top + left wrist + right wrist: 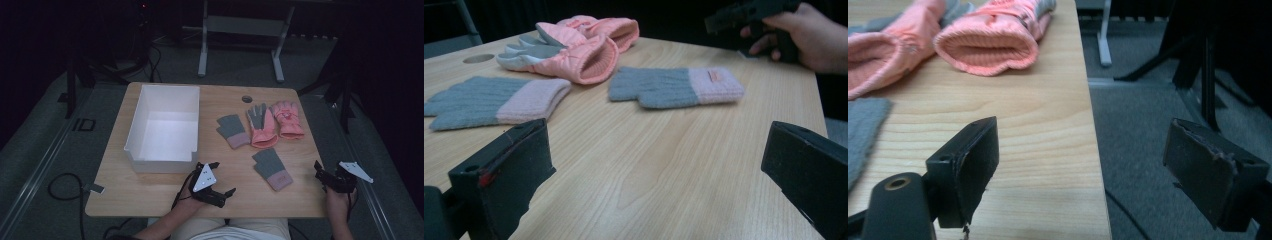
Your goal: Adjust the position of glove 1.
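Two grey knit gloves with pink cuffs lie flat on the wooden table point(150, 192): one near the middle point(232, 131), one nearer the front point(271, 168). Behind them lie two pink padded gloves point(261, 127) point(287, 119), side by side. My left gripper point(224, 177) rests near the front edge, open and empty, facing the front grey glove point(674, 87). At the table's right edge my right gripper point(320, 175) is open and empty as well, one jaw over the wood and one over the floor, pointing toward a pink glove's cuff point(988, 42).
A white open box point(162, 130) stands on the table's left half, empty inside. A round cable hole point(247, 98) sits near the far edge. Beyond the table are a metal frame's legs point(240, 30); a cable point(65, 187) lies on the grey carpet at left.
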{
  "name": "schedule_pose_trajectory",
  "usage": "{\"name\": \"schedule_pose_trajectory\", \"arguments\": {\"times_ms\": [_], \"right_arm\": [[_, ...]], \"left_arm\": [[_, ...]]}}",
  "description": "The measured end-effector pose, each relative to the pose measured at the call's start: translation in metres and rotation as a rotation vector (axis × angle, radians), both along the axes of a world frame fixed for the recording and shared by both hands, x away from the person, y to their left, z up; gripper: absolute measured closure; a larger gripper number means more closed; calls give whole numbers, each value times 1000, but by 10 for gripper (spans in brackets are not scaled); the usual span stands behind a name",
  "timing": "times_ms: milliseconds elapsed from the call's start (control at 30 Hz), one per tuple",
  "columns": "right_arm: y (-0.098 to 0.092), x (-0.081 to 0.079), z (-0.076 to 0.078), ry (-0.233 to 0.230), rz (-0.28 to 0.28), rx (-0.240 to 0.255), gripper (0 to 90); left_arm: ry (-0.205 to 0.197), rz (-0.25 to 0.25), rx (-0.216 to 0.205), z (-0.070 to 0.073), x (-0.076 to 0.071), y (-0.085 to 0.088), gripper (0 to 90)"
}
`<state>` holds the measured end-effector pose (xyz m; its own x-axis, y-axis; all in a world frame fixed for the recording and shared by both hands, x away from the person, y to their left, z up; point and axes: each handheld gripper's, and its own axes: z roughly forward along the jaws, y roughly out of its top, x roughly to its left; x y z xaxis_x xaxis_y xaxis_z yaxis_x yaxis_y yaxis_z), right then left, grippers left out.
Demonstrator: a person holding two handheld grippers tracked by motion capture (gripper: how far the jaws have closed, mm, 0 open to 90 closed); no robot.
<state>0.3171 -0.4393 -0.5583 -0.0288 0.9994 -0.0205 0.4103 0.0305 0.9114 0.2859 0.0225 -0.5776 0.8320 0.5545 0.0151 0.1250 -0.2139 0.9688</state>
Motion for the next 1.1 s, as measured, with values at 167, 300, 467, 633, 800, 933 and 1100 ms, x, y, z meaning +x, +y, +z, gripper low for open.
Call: {"name": "schedule_pose_trajectory", "arguments": {"times_ms": [167, 300, 467, 633, 800, 933, 1100], "right_arm": [[0, 0, 0, 1, 2, 0, 152], [-1, 0, 0, -2, 4, 6, 150], [2, 1, 0, 5, 10, -20, 146], [6, 4, -1, 36, -1, -57, 147], [6, 8, -1, 66, -27, -62, 140], [6, 13, 3, 80, -34, -32, 139], [8, 16, 7, 115, -20, -16, 139]], "left_arm": [[-5, -11, 33, 0, 0, -3, 0], [-14, -6, 26, 0, -2, -2, 0], [-13, -19, 21, 0, -1, -2, 0], [-18, -28, 21, 0, -3, -2, 0], [-24, -28, 31, 0, -4, -4, 0], [-4, -26, 20, 0, -1, -2, 0], [1, -26, 18, 0, -1, -2, 0]]}}
